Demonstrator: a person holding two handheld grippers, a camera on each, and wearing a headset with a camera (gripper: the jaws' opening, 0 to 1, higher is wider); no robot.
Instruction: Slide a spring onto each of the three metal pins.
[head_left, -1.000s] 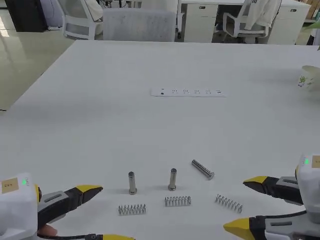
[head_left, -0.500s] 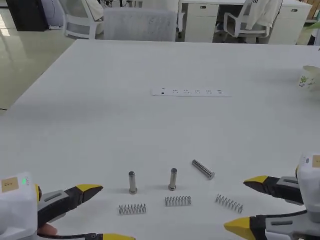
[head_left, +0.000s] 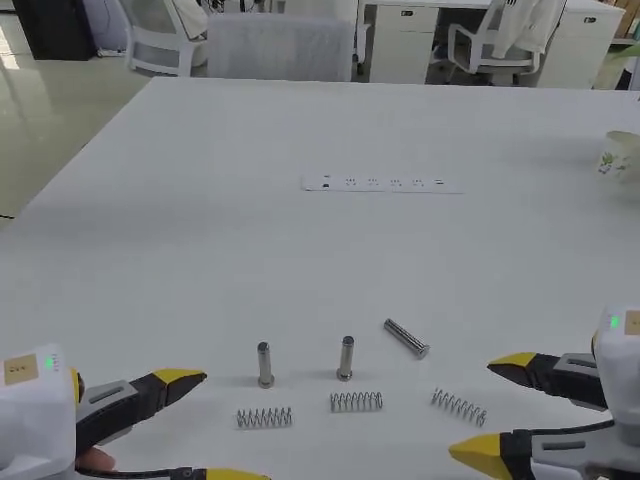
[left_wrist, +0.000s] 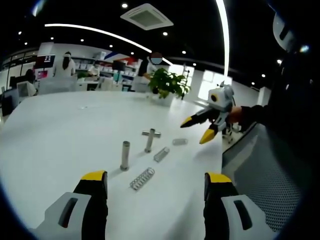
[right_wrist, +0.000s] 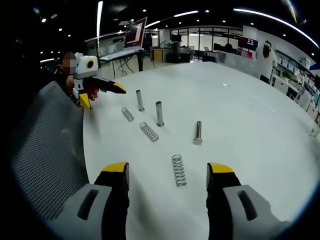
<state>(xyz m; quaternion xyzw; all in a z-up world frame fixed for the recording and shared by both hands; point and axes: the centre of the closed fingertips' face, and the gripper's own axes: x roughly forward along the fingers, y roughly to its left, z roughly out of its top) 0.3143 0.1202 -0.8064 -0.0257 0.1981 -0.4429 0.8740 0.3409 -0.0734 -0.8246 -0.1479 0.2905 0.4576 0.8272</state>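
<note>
Two metal pins stand upright on the white table, a left pin (head_left: 264, 365) and a middle pin (head_left: 345, 358). A third pin (head_left: 406, 339) lies on its side to their right. Three springs lie in front of them: a left spring (head_left: 264, 418), a middle spring (head_left: 356, 402) and a right spring (head_left: 458, 406). My left gripper (head_left: 195, 425) hovers open at the lower left, just left of the left spring (left_wrist: 142, 178). At the lower right my right gripper (head_left: 492, 410) is open, with the right spring (right_wrist: 178, 170) lying ahead of its jaws. Neither holds anything.
A white power strip (head_left: 380, 184) lies flat further back on the table. A paper cup (head_left: 614, 160) stands at the far right edge. Office chairs (head_left: 495, 45) and desks stand beyond the table's far edge. People are in the room's background.
</note>
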